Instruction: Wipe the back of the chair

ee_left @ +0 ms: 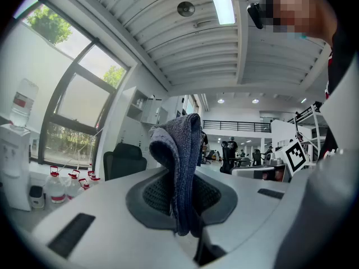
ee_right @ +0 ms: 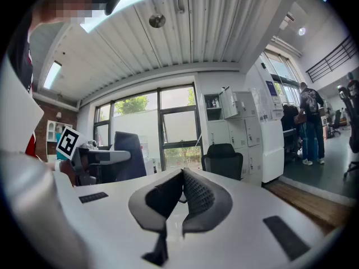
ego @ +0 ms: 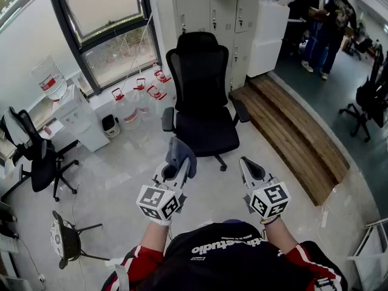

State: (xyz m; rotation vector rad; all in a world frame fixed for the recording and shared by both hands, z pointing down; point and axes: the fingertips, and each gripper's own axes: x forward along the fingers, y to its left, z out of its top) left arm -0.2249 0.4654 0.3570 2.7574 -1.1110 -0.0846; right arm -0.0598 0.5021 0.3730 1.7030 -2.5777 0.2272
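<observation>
A black mesh-back office chair (ego: 203, 96) stands in front of me, its seat facing me and its back toward the lockers. It shows small in the left gripper view (ee_left: 124, 159) and the right gripper view (ee_right: 223, 160). My left gripper (ego: 176, 170) is shut on a folded blue-grey cloth (ego: 181, 154), which sticks up between its jaws (ee_left: 178, 167). My right gripper (ego: 250, 170) is shut with nothing in it; its pads (ee_right: 196, 192) meet at the tips. Both grippers hover short of the chair's seat edge.
Another black chair (ego: 36, 156) and a stool (ego: 65, 238) stand at the left. A water dispenser (ego: 76, 114) and several water jugs (ego: 142, 99) line the window wall. Grey lockers (ego: 215, 17) rise behind the chair. A wooden step (ego: 291, 132) runs at right, with people (ego: 330, 23) beyond.
</observation>
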